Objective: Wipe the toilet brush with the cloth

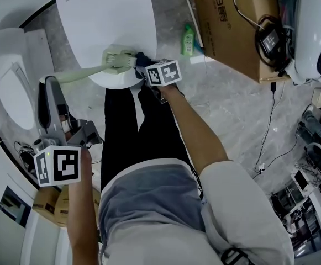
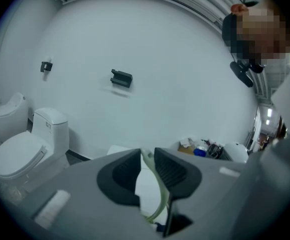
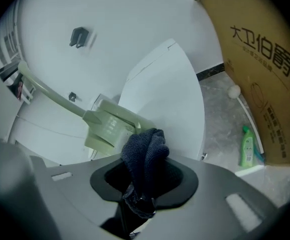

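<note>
A pale green toilet brush lies over the closed white toilet lid (image 1: 110, 15), its head (image 1: 120, 59) to the right and its handle (image 1: 74, 73) running left. My left gripper (image 1: 50, 84) is shut on the handle's end; the handle (image 2: 159, 196) shows pinched between the jaws of the left gripper (image 2: 145, 156). My right gripper (image 1: 148, 70) is shut on a dark blue cloth (image 1: 143, 58) that touches the brush head. In the right gripper view the cloth (image 3: 145, 151) bulges out of the right gripper (image 3: 144, 171), right against the brush head (image 3: 110, 124).
A second white toilet (image 1: 11, 93) stands at the left. A green bottle (image 1: 188, 40) and a cardboard box (image 1: 226, 21) sit on the marble floor right of the toilet. Cables and a white device (image 1: 315, 26) crowd the right side. The person's black trouser legs stand below the toilet.
</note>
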